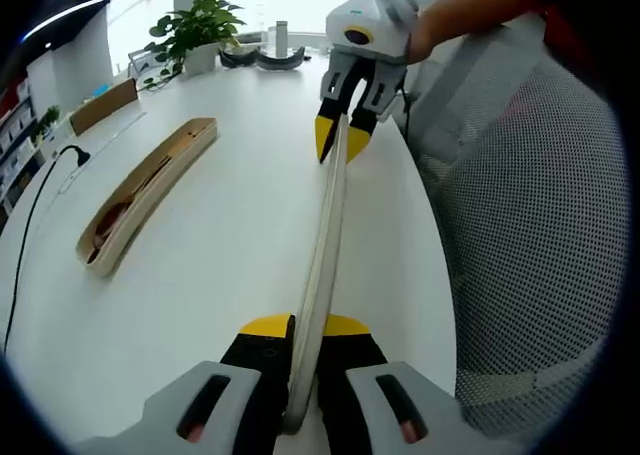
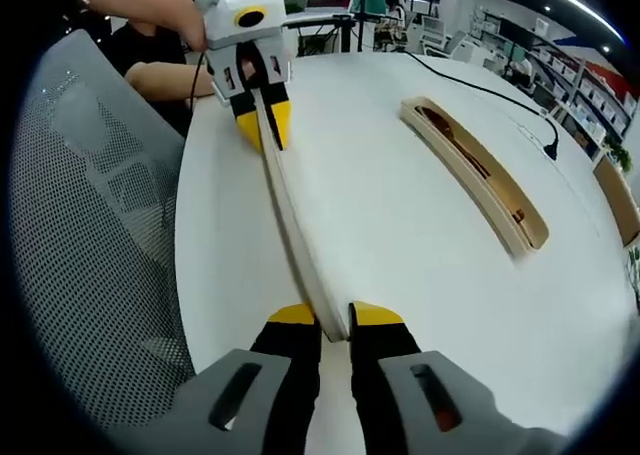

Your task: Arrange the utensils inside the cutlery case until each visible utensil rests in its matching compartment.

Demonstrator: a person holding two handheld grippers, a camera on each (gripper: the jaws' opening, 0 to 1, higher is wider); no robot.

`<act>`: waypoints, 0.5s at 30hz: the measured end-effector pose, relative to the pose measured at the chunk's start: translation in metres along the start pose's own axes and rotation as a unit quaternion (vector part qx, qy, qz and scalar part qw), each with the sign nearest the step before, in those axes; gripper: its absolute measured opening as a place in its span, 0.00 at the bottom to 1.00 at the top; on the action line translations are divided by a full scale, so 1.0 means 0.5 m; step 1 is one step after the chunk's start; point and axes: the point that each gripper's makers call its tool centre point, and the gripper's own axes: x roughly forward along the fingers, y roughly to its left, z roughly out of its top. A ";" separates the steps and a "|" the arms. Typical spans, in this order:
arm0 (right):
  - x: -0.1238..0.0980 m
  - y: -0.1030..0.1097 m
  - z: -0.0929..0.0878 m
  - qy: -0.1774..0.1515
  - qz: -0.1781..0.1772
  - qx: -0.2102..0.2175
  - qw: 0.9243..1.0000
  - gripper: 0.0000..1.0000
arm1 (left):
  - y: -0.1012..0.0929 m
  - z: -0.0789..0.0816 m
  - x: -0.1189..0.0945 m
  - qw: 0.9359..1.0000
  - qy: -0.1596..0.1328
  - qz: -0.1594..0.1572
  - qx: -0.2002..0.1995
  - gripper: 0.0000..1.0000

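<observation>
A: Left gripper view. What's the left hand-held gripper [image 1: 304, 327] got?

B: Jaws pinched on one end of a long pale wooden case lid [image 1: 326, 245]. Lid runs on edge, above the table [image 1: 230, 235], along the edge nearest the mesh chair [image 1: 530, 235]. Far end clamped by the right hand-held gripper [image 1: 338, 140], a hand [image 1: 430, 30] behind it.

A: The case itself?

B: Cutlery case [image 1: 140, 197], open, lying well apart toward the table's far side; dark utensils inside, kinds unclear. Potted plant [image 1: 195, 30] at the far edge.

A: Right gripper view?

B: Right hand-held gripper [image 2: 336, 315] closed on the lid's [image 2: 290, 205] near end; left hand-held gripper [image 2: 262, 123] grips the far end. Cutlery case [image 2: 480, 175] lies across the table [image 2: 400, 255], a black cable [image 2: 480, 90] past it.
</observation>
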 end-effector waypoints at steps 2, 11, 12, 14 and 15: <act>-0.003 0.009 -0.002 0.001 0.009 -0.019 1.000 0.05 | 0.003 0.000 0.000 1.000 0.000 0.006 0.001 0.09; -0.026 0.065 0.005 0.001 0.088 0.036 0.995 0.03 | 0.032 -0.001 -0.003 0.998 0.006 0.052 -0.023 0.29; -0.031 0.061 0.004 0.006 0.084 0.030 0.996 0.03 | 0.031 -0.001 -0.004 0.999 0.003 0.049 -0.018 0.30; -0.040 0.061 0.010 0.006 0.083 0.017 0.996 0.03 | 0.026 0.000 -0.005 0.999 -0.009 0.051 -0.007 0.29; -0.043 0.061 0.012 0.006 0.084 0.016 0.996 0.03 | 0.025 0.001 -0.006 0.998 -0.013 0.055 0.001 0.29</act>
